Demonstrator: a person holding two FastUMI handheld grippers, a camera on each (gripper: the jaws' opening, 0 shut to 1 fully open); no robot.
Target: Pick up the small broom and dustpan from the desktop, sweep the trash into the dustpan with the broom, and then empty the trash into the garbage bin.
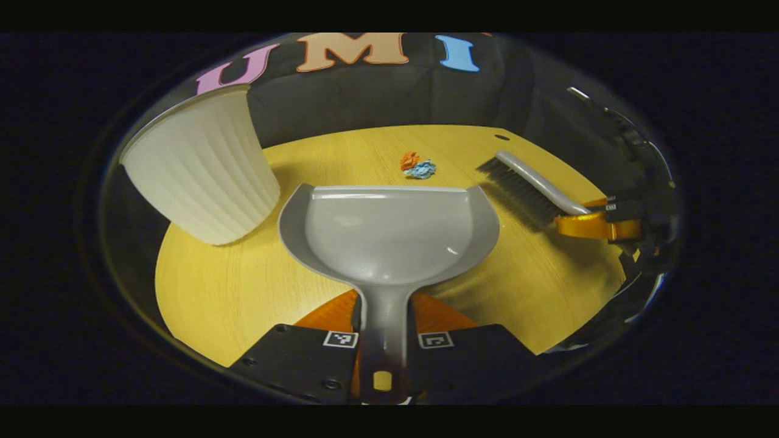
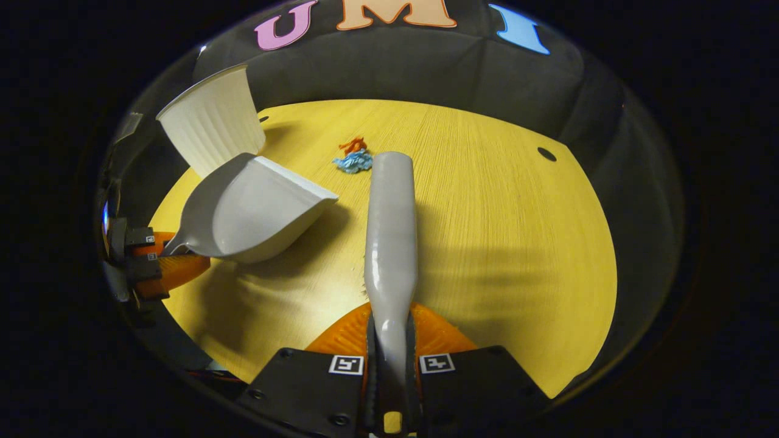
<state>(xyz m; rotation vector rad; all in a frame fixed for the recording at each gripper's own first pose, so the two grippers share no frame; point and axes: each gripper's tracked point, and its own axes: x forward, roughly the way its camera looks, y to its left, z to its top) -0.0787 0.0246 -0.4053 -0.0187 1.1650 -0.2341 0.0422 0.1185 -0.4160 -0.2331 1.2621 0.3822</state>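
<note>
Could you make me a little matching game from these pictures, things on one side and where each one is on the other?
Things:
1. dustpan
2. broom
3. scraps of trash
4. garbage bin

Places:
A. loose on the table, beyond the pan's front edge
B. handle clamped in the right gripper
C. standing at the table's far left
D. handle clamped in the left gripper

Pairs: 1-D, 2-B, 3-A, 4-C

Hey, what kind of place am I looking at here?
Probably a staged recording booth, not a home: black cloth wall around a wooden desktop, laid out with a dustpan, broom and white bin.
</note>
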